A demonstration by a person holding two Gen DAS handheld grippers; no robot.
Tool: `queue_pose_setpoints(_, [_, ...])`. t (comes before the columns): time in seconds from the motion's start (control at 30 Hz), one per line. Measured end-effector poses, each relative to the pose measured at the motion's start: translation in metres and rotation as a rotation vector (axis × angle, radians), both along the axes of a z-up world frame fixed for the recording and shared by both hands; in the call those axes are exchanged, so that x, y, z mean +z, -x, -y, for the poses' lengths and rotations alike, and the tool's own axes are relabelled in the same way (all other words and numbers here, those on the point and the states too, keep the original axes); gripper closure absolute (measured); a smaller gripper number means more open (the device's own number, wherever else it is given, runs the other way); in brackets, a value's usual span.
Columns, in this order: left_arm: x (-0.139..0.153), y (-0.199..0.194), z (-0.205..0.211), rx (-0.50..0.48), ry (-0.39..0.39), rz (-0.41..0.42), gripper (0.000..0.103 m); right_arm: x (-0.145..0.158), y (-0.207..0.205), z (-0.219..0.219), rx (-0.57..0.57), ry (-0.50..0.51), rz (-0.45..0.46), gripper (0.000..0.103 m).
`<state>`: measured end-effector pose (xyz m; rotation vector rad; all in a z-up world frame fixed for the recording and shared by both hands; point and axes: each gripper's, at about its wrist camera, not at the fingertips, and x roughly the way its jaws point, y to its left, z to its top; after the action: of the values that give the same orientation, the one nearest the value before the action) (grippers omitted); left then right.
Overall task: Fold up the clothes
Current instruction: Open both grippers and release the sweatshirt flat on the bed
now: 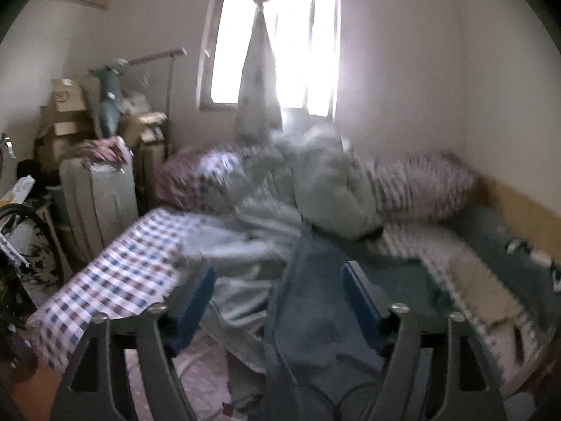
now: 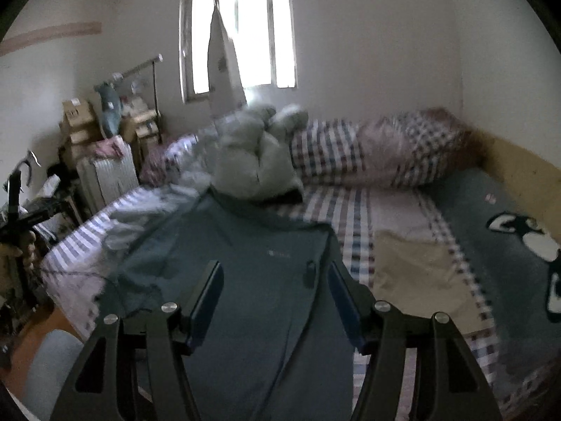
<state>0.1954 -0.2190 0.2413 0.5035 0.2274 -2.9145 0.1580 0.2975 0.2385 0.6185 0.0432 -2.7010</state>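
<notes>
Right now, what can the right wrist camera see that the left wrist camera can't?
Only the right wrist view shows the penguin picture on the teal blanket, the small logo on the blue-grey shirt, and a person's hand at the left edge holding the other gripper.

Only the left wrist view shows the shirt's edge hanging off the bed toward the floor.

Both show the window, the checked bedsheet, the pale green plush toy, the white suitcase and cardboard boxes. Each view's own gripper is open.

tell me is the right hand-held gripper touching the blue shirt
Apart. The right wrist view shows the right hand-held gripper open, nothing between its pads, above the blue shirt on the bed.
</notes>
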Motion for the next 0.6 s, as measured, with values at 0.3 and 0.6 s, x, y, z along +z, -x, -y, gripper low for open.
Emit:
queue_pose_setpoints(0.3, [0.046, -0.073, 0.029, 0.040, -0.063, -0.127, 0.018, 0.080, -0.096, -0.027, 0.015, 0.169, -0.211, 0.023])
queue_pose_setpoints(0.6, [-0.042, -0.064, -0.009, -0.027, -0.120, 0.066, 0.017, 0.048, -0.097, -0.004, 0.049, 0.188, -0.119, 0.023])
